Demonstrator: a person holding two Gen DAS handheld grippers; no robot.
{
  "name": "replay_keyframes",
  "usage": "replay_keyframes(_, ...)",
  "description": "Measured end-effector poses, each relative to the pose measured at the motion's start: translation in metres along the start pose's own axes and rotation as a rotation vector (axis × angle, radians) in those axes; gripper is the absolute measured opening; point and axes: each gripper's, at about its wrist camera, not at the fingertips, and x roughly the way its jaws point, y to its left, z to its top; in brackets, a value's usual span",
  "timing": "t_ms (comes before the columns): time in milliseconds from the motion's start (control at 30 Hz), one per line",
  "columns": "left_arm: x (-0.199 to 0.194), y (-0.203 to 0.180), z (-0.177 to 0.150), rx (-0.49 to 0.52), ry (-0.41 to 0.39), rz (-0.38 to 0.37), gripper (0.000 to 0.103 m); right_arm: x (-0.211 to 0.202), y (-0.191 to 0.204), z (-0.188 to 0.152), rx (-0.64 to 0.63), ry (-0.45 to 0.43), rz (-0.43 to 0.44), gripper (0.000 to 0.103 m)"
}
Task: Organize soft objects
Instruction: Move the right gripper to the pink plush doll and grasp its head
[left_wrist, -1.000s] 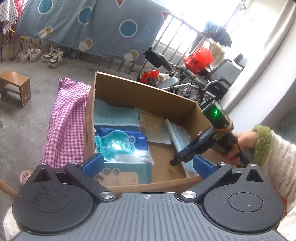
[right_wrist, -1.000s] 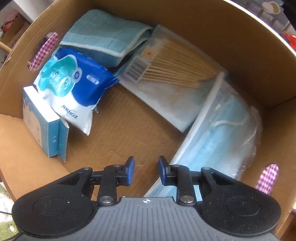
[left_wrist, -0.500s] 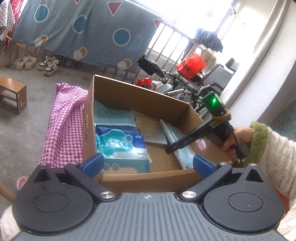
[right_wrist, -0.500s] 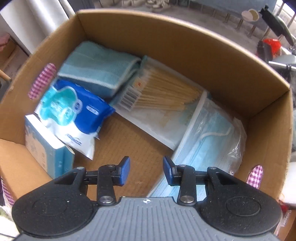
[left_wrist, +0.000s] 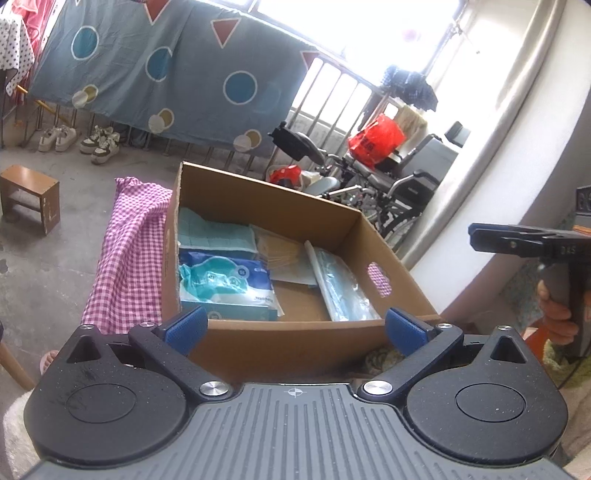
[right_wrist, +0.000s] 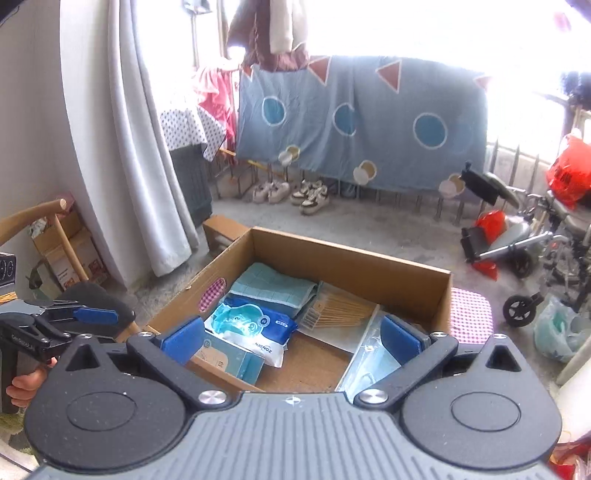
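Cardboard box (right_wrist: 354, 266) sitting ahead of both grippers, holding quilted teal towel (right_wrist: 275, 286), glossy blue wipes pack (right_wrist: 251, 326), crinkly clear mask bag (left_wrist: 341, 284). Right gripper (right_wrist: 291, 338) opening wide, nothing between its jaws. Left gripper (left_wrist: 295, 328) spread wide, gripping nothing.

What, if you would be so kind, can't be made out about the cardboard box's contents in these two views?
- Tissue box: left wrist view, mostly hidden under the wet wipes pack and behind the cardboard box front wall.
- Face mask pack: right wrist view, near end cut off by the right tool body; count unreadable.
- Cotton swab bag: label too small to read.
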Motion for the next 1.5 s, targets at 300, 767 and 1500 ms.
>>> replay_keyframes(300,0.020,-0.037,-0.028,0.058,0.118,-0.097,0.103,-0.041,-0.002,-0.097,0.196,-0.064,-0.305,0.103)
replay_keyframes(767,0.108,-0.101,-0.085,0.316,0.428,-0.077,0.103,-0.022,-0.050,-0.219,0.678,-0.108,-0.092,0.103)
replay_keyframes(1500,0.148,-0.130,-0.103,0.347,0.564,-0.156,0.076,0.014,-0.067,-0.264,0.924,0.024,0.160,0.060)
